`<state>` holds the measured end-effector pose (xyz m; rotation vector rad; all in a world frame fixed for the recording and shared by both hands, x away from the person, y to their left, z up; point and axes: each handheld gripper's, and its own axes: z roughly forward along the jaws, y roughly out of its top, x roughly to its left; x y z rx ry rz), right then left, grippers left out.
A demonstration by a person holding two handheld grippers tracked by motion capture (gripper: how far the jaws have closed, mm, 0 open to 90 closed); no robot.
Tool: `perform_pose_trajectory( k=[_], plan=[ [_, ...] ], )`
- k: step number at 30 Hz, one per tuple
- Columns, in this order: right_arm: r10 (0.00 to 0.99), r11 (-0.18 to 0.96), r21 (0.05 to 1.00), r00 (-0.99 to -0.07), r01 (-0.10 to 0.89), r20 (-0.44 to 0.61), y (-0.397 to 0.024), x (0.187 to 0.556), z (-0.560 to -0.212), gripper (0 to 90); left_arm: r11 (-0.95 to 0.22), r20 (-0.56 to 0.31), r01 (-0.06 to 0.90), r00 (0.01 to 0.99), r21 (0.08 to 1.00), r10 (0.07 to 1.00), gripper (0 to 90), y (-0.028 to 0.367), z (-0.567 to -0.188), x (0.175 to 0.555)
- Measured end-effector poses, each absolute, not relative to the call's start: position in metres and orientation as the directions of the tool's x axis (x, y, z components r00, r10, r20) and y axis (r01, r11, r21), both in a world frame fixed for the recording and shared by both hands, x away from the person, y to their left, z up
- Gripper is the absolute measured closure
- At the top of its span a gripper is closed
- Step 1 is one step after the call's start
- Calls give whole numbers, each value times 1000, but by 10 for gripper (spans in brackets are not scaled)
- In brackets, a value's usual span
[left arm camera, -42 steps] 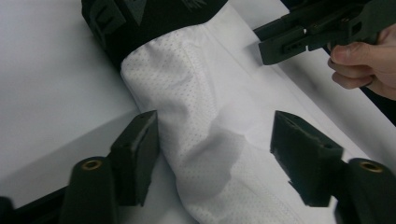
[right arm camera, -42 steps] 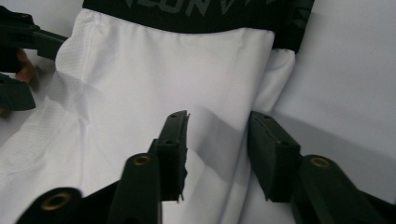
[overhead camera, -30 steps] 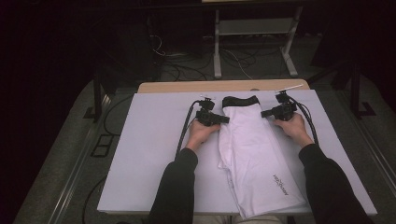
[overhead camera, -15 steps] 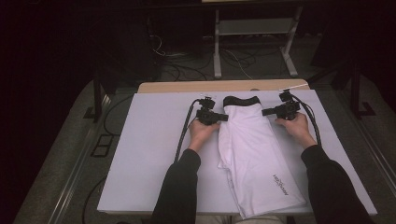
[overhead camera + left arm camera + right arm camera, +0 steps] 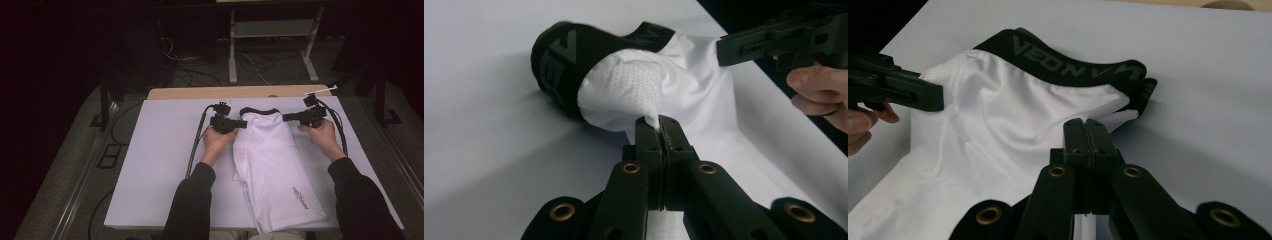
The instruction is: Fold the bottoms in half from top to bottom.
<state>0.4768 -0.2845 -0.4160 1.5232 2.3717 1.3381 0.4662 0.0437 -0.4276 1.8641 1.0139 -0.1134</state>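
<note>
White shorts with a black waistband lie lengthwise on the white table, waistband at the far end. My left gripper is shut on the white fabric at the left side just below the waistband; its own view has mesh cloth pinched at the jaw tips. My right gripper is shut on the shorts' right edge, and its tips meet the cloth under the lettered waistband. The two grippers point toward each other, with the top of the shorts raised between them.
A wooden board edge runs along the table's far side. Behind it stand a metal frame and floor cables. Each gripper's cable trails over the tabletop. The shorts' lower end reaches the near edge.
Both hands have risen a little, lifting the waistband end of the shorts. The right gripper has shifted outward to the right, spreading the top of the fabric.
</note>
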Motion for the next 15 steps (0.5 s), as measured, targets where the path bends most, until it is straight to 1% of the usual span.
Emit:
perform_pose_trajectory(
  k=[9, 15],
  plan=[
    [749, 149, 676, -529, 722, 399, -286, 465, -409, 885, -166, -495, 683, 654, 711, 572, 881, 47, -416, 450],
    [753, 147, 681, -527, 718, 393, -287, 459, -406, 885, -167, -515, 695, 652, 699, 556, 881, 43, -406, 438]
  ],
)
